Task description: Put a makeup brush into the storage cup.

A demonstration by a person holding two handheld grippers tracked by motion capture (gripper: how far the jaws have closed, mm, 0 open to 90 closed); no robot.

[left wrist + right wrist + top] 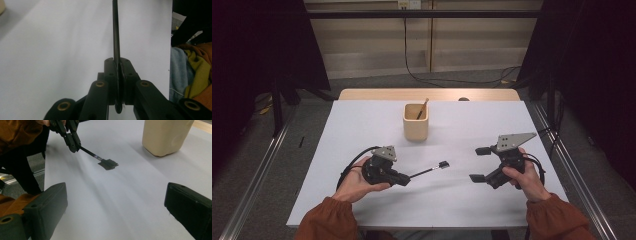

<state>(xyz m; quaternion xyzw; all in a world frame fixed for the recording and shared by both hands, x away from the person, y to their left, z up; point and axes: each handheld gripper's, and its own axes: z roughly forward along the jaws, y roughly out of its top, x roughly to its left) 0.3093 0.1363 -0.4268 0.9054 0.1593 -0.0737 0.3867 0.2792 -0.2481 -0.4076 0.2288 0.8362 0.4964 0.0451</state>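
1. One slim black brush (430,171) is pinched by its handle between the pressed-together jaws of the left gripper (404,179), low and left of centre in the high view; its flat dark head sticks out toward the middle of the frame, just above the white table (472,200).
2. Seen from the left gripper view, the brush handle (116,37) runs straight up the middle of the frame as a thin, glossy black rod, clamped between two matte black pads (110,75) with brass-coloured rivets on the linkage below.
3. From the right gripper view, the brush head (108,164) sits in the upper middle, square and bristly, with a short metal band where it joins the rod.
4. Holding the left gripper, the person's left hand (354,184) lies palm up at lower left, wrist bent inward, in a rust-orange sleeve (329,220).
5. At lower right the right gripper (480,164) is spread wide and holds nothing; the right hand (524,179) grips it from behind, and a grey three-cornered plate tops it.
6. Farther up, at centre, a beige rounded-square cup (416,122) stands on the table, well apart from both grippers, with a thin brown stick (422,108) leaning inside it.
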